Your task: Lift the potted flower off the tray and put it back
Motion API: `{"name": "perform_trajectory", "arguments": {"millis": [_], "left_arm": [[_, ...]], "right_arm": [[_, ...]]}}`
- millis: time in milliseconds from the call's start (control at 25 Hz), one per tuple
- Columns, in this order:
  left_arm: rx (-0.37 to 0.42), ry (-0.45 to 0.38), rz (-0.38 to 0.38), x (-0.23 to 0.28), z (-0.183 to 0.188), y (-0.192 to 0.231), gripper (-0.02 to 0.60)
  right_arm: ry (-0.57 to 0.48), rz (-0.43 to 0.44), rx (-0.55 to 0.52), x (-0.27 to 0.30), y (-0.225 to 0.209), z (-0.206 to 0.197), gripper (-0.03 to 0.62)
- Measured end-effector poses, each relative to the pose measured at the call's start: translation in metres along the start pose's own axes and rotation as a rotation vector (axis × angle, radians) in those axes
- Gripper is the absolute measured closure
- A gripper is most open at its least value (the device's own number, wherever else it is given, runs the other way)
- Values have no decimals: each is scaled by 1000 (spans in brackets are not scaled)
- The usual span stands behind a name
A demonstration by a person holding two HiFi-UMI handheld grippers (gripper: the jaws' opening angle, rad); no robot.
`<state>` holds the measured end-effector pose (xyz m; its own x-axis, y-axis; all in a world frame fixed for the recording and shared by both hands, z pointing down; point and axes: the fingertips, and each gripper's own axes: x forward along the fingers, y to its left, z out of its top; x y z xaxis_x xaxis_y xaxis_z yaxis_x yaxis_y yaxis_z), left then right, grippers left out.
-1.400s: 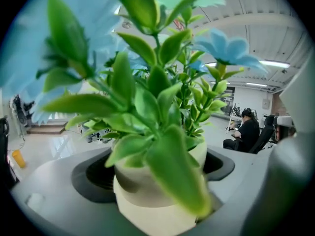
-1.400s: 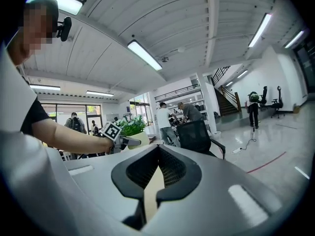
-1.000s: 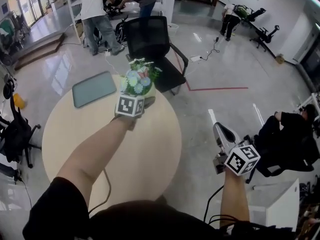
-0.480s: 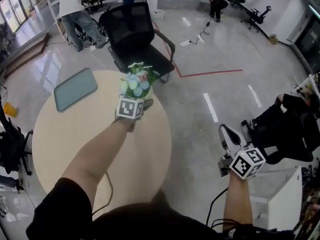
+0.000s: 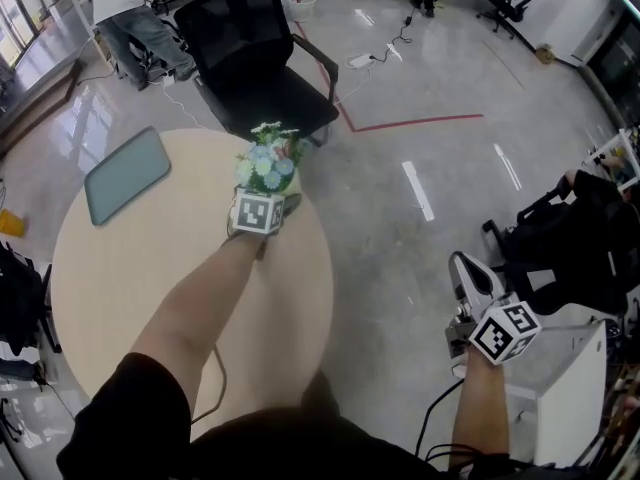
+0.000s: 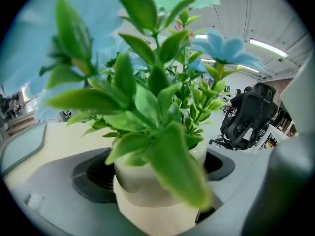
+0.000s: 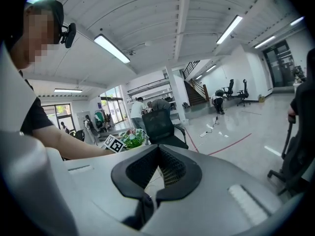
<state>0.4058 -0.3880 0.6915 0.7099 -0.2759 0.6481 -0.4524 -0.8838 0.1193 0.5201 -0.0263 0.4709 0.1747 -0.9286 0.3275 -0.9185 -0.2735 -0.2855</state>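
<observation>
The left gripper (image 5: 266, 194) is clenched on the pot (image 6: 147, 200) of the flower (image 5: 266, 160). In the left gripper view the pale pot fills the space between the two grey jaws, which press on it from both sides, and green leaves and light blue blossoms rise in front of the lens. From the head view the flower is upright, over the far right part of the round table (image 5: 130, 268), close to its edge. The leaves hide the pot's foot, so whether it rests on the wood or hangs just above cannot be told.

The tray (image 5: 125, 175) lies flat at the far left of the table, well apart from the flower and with nothing on it. The flower is therefore off the tray.

The right gripper (image 5: 465, 270) is off to the right of the table, over the shiny floor (image 5: 420, 118) and well apart from the flower. Its own view shows the dark pads (image 7: 170, 173) brought together with nothing between them; it grips nothing. That view looks nearly level across the room, and takes in the flower and the left gripper's marker cube (image 7: 114, 143) at mid-left.

A black chair (image 5: 250, 58) stands just beyond the table's far edge, behind the flower. People stand farther back in the hall.
</observation>
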Motion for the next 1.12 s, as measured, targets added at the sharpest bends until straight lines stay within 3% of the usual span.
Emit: {"name": "perform_trajectory", "arguments": {"millis": [400,560,760,1120], "left_arm": [[51,16,21,31,-25,0,71],[22,-37,24,33,-28,2,72],[-26,-38,40,35,-31,0,71],[-107,-11,-48,-11,-46,-19,41]], "right_arm": [[35,-27,28,7,-25,-22,580],[41,-36,33,8,-30,-26,580],[40,-34,38,10,-28,-29,580],[25,23,20,13,2,-9,580]]}}
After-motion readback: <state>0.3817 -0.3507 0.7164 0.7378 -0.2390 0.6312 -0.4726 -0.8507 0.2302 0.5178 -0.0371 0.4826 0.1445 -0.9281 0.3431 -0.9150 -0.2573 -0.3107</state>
